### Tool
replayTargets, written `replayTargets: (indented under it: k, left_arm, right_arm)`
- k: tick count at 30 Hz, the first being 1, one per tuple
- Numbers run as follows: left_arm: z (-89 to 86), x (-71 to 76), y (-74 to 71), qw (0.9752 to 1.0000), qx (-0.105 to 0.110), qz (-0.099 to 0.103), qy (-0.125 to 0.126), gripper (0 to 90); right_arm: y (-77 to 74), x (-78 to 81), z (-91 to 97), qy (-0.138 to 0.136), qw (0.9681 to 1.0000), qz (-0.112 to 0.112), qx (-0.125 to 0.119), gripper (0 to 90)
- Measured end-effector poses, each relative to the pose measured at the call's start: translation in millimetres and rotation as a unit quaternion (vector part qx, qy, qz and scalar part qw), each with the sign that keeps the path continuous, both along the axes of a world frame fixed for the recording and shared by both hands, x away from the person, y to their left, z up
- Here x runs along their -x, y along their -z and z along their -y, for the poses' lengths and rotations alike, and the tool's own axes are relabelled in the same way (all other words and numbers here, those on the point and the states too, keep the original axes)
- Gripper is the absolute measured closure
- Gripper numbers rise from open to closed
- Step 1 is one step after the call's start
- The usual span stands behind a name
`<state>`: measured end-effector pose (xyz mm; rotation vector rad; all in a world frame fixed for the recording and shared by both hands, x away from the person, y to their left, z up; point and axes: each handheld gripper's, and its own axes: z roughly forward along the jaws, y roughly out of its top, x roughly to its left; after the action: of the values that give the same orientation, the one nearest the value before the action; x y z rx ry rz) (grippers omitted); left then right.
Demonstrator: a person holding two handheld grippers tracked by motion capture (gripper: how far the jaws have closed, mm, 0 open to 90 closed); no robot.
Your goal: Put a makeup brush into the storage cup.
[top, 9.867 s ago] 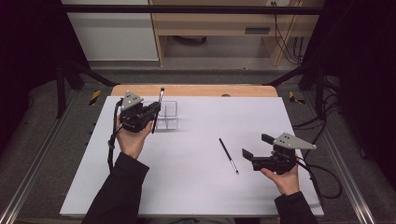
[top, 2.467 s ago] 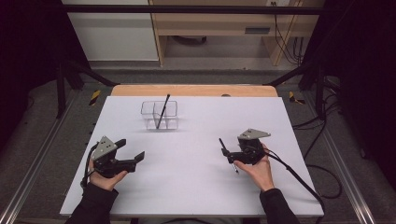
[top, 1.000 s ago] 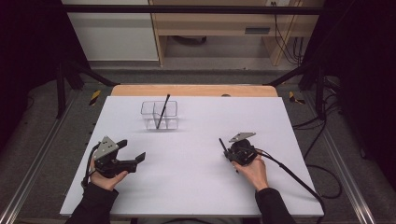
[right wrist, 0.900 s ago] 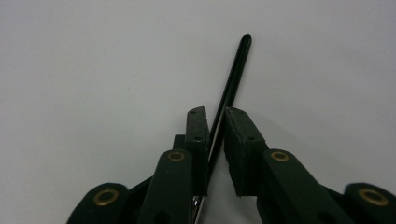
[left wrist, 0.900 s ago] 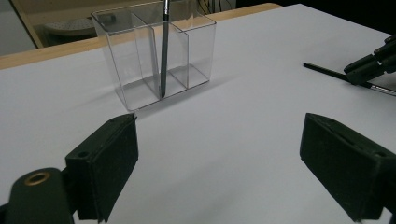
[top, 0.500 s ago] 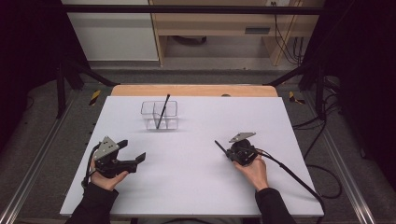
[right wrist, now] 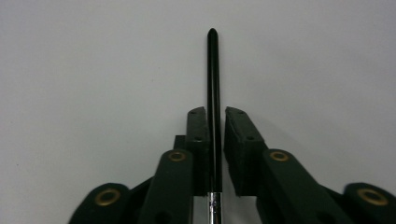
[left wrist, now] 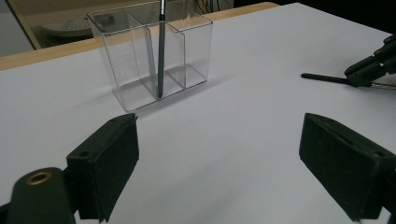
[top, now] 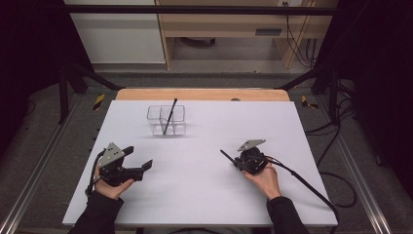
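The black pen point(right wrist: 213, 88) is lying between the pads of the right gripper point(right wrist: 214, 114), its rear end cut off below the jaws. They have just been opening a little, and a thin gap is showing at the right pad. The pen is slim and glossy, near the table's point(top: 204, 195) right edge. The left gripper point(top: 127, 165) is resting wide apart near the left edge, facing the clear organizer point(top: 166, 120) holding another pen point(top: 170, 116).

Clear glossy plastic organiser point(left wrist: 154, 56); matt white table sheet point(top: 204, 195); glossy black pen point(right wrist: 213, 93) with a shiny metal band.
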<state>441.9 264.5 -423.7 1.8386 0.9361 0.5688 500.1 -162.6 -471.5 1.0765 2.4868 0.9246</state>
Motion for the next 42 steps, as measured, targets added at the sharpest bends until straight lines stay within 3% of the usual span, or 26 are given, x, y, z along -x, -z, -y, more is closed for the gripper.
replayTargets:
  k: [6, 10, 14, 17, 22, 25, 27, 32, 42]
  left_arm:
    - [0.4, 0.4, -1.2, 1.0, 0.001, 0.001, 0.002, 11.8]
    - [0.9, 0.2, -1.4, 1.0, 0.001, -0.001, 0.005, 11.8]
    - [0.4, 0.3, -2.0, 1.0, 0.003, -0.001, 0.006, 11.8]
    - [0.5, 0.3, -2.0, 1.0, 0.001, -0.002, 0.008, 11.7]
    - [1.1, -0.1, -1.4, 0.9999, 0.0, -0.005, 0.009, 11.6]
    - [1.6, -0.3, -1.1, 0.9999, -0.001, -0.006, 0.01, 11.6]
    - [1.7, -0.4, -0.9, 0.9999, -0.002, -0.006, 0.011, 11.5]
    - [2.0, -0.7, -0.3, 0.9999, -0.004, -0.008, 0.012, 11.5]
    - [2.4, -0.7, 0.0, 0.9999, -0.006, -0.009, 0.013, 11.6]
  right_arm:
    - [-15.6, 3.2, 4.5, -0.002, 0.9999, 0.006, -0.009, 67.3]
    - [-30.9, 2.3, 5.7, -0.009, 0.9998, 0.012, 0.015, 60.8]
    - [-42.3, -1.8, 2.0, -0.013, 0.9995, -0.004, 0.027, 57.0]
    - [-51.7, -7.7, -5.7, -0.019, 0.9982, -0.035, 0.045, 56.9]
    - [-49.1, -14.8, -14.6, -0.034, 0.9942, -0.058, 0.083, 58.5]
    - [-46.0, -16.8, -18.0, -0.039, 0.9926, -0.069, 0.092, 59.1]
    - [-40.2, -19.4, -22.9, -0.047, 0.9898, -0.08, 0.108, 61.2]
    - [-34.0, -22.6, -24.6, -0.053, 0.9871, -0.098, 0.115, 65.9]
    - [-26.7, -25.1, -26.3, -0.037, 0.982, -0.12, 0.141, 72.4]
